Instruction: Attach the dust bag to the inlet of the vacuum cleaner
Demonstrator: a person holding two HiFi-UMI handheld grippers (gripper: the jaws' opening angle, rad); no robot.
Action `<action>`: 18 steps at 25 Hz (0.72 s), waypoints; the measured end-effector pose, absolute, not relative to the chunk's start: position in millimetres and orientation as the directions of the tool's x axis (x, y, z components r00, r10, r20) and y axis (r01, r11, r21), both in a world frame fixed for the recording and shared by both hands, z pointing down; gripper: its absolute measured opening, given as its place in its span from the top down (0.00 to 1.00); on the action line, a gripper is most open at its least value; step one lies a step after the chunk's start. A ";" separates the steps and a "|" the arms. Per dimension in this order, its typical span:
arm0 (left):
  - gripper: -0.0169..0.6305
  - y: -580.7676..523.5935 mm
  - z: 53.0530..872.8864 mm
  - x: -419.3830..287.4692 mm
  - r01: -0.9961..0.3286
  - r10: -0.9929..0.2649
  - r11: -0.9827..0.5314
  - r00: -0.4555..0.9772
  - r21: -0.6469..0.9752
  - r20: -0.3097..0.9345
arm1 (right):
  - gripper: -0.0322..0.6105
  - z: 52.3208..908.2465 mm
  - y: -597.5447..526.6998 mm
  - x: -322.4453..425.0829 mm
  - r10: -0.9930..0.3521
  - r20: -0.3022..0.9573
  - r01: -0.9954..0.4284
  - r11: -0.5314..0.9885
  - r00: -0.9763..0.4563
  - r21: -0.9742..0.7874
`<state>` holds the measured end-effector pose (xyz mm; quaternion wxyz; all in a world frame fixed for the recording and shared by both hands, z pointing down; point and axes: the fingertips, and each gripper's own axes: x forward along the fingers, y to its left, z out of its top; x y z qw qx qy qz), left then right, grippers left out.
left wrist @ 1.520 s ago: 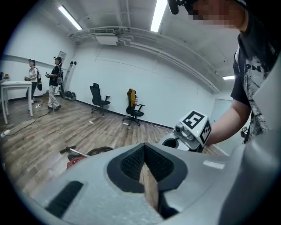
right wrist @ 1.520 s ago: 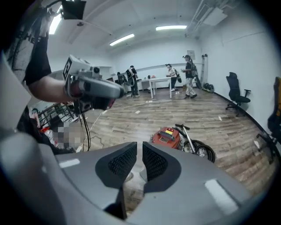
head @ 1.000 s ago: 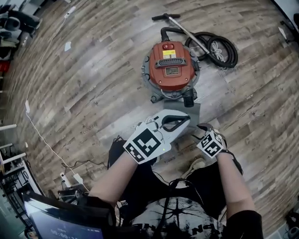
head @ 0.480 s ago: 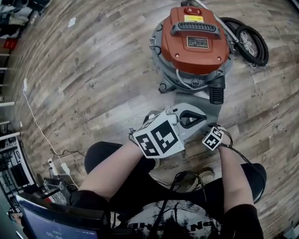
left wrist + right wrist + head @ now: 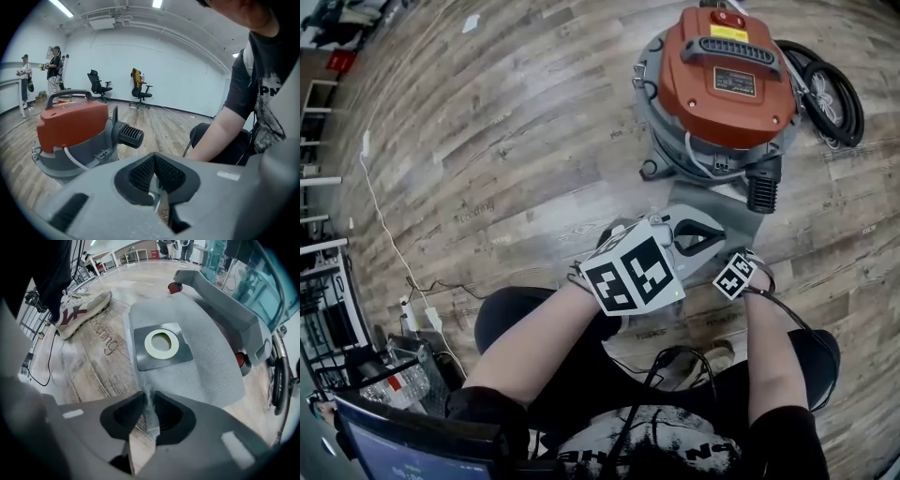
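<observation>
Fingers [image 5: 125, 414] of my right gripper [image 5: 149, 404] are closing on the near edge of the dust bag [image 5: 206, 357], and a fold of its grey fabric stands bunched between the two pads, already pinched. This gripper points straight down at the wooden floor [image 5: 516, 141]. The bag lies flat there, just near of the vacuum cleaner [image 5: 727, 70]. Its dark square collar [image 5: 161, 345] faces up, with a pale ring around the round opening; through that opening I see only pale lining. My left gripper [image 5: 157, 180] has its fingers [image 5: 140, 173] pressed together. A thin tan sliver shows in the gap below the pads, and I cannot tell what it is. That gripper sits to the left of the right one, over the bag, aimed towards the vacuum cleaner. The vacuum cleaner's grey drum is closed by its orange top, so whatever it holds is hidden from me. A black ribbed port [image 5: 762, 192] sticks out of the drum's near side, above the bag's far end and apart from the collar. The hose [image 5: 830, 89] lies coiled to the right of the drum. My shoe [image 5: 82, 310] rests on the floor near the bag.
</observation>
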<state>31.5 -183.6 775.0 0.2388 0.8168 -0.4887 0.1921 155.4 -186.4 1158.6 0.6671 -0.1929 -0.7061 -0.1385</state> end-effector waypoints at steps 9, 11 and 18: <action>0.97 -185.5 778.4 45.0 -0.869 -0.667 -0.464 0.471 0.173 0.577 | 0.91 1122.5 -189.1 138.7 0.098 0.990 0.473 0.880 -0.099 -0.040; 0.97 -190.0 778.0 49.1 -0.867 -0.662 -0.473 0.469 0.159 0.585 | 0.91 1115.7 -191.2 136.2 0.102 0.988 0.478 0.878 -0.113 -0.036; 0.97 -205.9 776.4 62.7 -0.865 -0.648 -0.483 0.458 0.137 0.608 | 0.91 1092.4 -205.6 139.9 0.104 0.982 0.475 0.880 -0.161 -0.015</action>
